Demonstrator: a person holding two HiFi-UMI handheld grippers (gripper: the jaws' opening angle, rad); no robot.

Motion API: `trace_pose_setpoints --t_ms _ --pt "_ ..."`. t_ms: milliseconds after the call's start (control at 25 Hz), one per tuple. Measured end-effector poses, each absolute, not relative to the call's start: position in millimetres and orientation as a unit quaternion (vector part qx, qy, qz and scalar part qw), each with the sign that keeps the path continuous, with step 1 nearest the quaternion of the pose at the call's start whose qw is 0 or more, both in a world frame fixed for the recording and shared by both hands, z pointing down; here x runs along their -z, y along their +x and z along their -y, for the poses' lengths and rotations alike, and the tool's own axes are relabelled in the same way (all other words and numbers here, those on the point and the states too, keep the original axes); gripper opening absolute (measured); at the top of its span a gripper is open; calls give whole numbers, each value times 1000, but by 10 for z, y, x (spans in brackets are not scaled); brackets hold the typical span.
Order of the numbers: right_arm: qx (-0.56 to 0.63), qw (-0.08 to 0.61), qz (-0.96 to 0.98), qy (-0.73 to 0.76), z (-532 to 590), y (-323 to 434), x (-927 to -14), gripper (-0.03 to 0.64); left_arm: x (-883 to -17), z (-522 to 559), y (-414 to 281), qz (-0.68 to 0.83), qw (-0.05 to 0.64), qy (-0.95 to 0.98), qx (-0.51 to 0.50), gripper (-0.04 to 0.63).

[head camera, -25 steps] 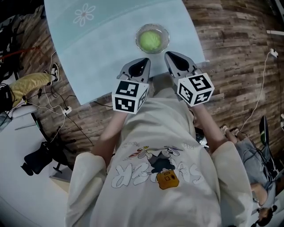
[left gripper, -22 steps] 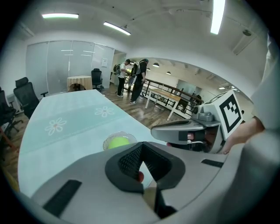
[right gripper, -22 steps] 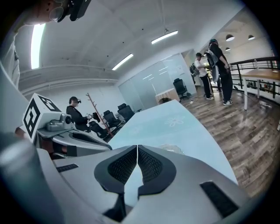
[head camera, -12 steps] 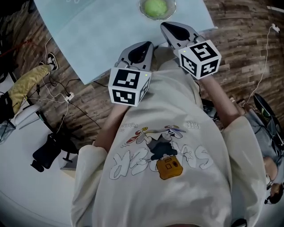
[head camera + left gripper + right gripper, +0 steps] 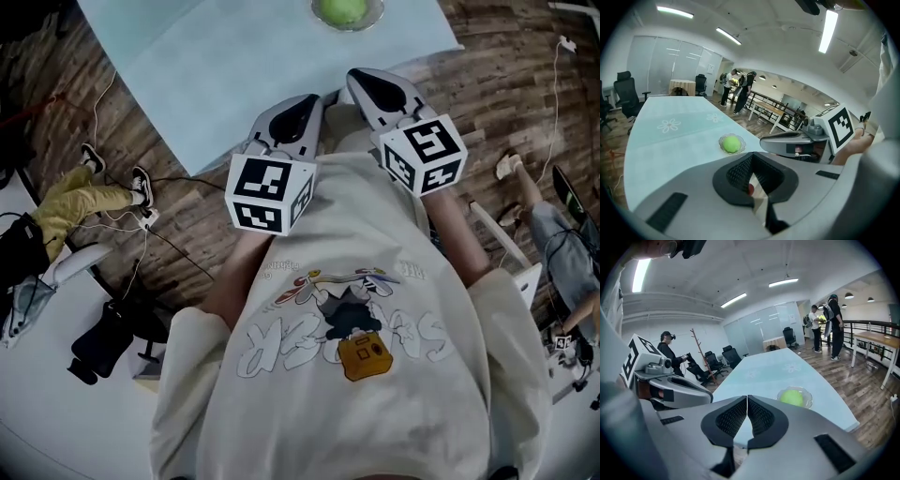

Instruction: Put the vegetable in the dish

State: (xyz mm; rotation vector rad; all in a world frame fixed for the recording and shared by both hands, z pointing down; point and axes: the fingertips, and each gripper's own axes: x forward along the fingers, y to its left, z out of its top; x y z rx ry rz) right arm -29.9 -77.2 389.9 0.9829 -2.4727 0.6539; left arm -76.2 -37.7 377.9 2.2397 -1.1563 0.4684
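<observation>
A round green vegetable (image 5: 343, 9) lies in a clear glass dish (image 5: 371, 19) near the front edge of the pale blue table (image 5: 234, 66), at the top of the head view. The left gripper view shows the vegetable (image 5: 731, 144) and the right gripper view shows it (image 5: 792, 397) well ahead of both jaws. My left gripper (image 5: 314, 99) and right gripper (image 5: 355, 79) hang side by side off the table's front edge, close to my body. Both are shut and hold nothing.
Dark wooden floor (image 5: 497, 84) surrounds the table, with cables and a seated person's yellow trouser leg (image 5: 80, 202) at the left. Office chairs (image 5: 717, 359) and standing people (image 5: 827, 324) are far behind the table. Flower prints (image 5: 669, 124) mark the tabletop.
Both grippers have drawn back from the dish, off the table edge and towards my body. In the head view the dish has slid up to the top edge.
</observation>
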Motion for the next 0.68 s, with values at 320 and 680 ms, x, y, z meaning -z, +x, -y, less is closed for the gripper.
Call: trace_pose_setpoints --t_ms 320,680 --pt "-243 156 858 425 189 -488 -3707 25 -3611 -4 -991 418 253 858 -157 6" --pt "-207 154 858 445 -208 -799 -3609 25 -3554 -256 -1111 394 238 875 -152 6"
